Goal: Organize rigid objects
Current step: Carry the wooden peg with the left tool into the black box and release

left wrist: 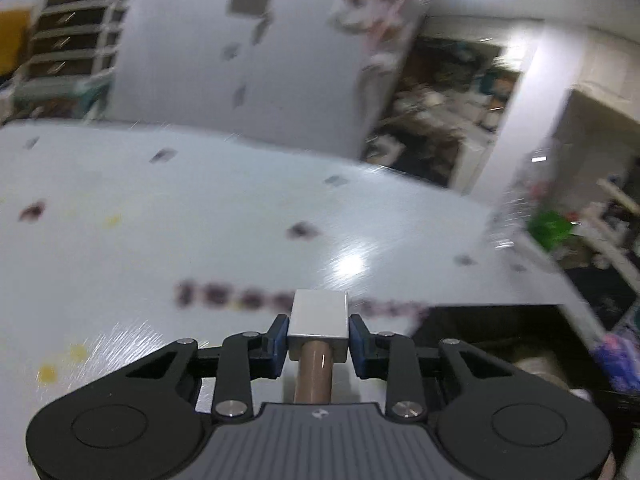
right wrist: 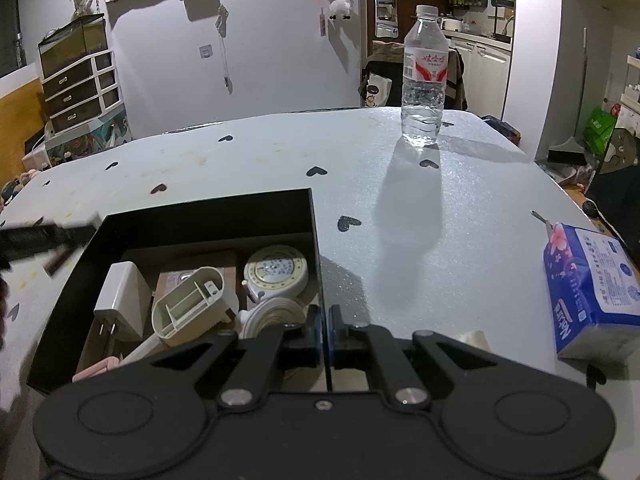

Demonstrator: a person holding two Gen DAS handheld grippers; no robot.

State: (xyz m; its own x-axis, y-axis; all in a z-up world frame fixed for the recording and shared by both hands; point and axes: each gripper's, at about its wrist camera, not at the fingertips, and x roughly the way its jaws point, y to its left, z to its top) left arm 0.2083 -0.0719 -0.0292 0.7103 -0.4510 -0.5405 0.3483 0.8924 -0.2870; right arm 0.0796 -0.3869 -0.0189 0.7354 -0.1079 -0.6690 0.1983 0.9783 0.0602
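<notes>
My left tool (left wrist: 318, 334) is closed down on a small silver block (left wrist: 318, 318) with a brown stem (left wrist: 314, 372) running back toward me; both blue pads (left wrist: 280, 338) press its sides. The left view is blurred, so I can only make out the white surface (left wrist: 200, 208) beneath and a dark box corner (left wrist: 492, 320) to the right of the block.

My right tool (right wrist: 325, 330) is pinched nearly closed on the right wall of the black box (right wrist: 316, 240), one pad on each side of that thin wall. Inside the box, left of that wall, I see a round tape measure (right wrist: 276, 272), a coiled white cable (right wrist: 272, 314), a beige holder (right wrist: 192, 300) and a white charger (right wrist: 120, 300). Beyond the box stands a water bottle (right wrist: 424, 76), well apart. A tissue pack (right wrist: 588, 292) lies to the box's right.
</notes>
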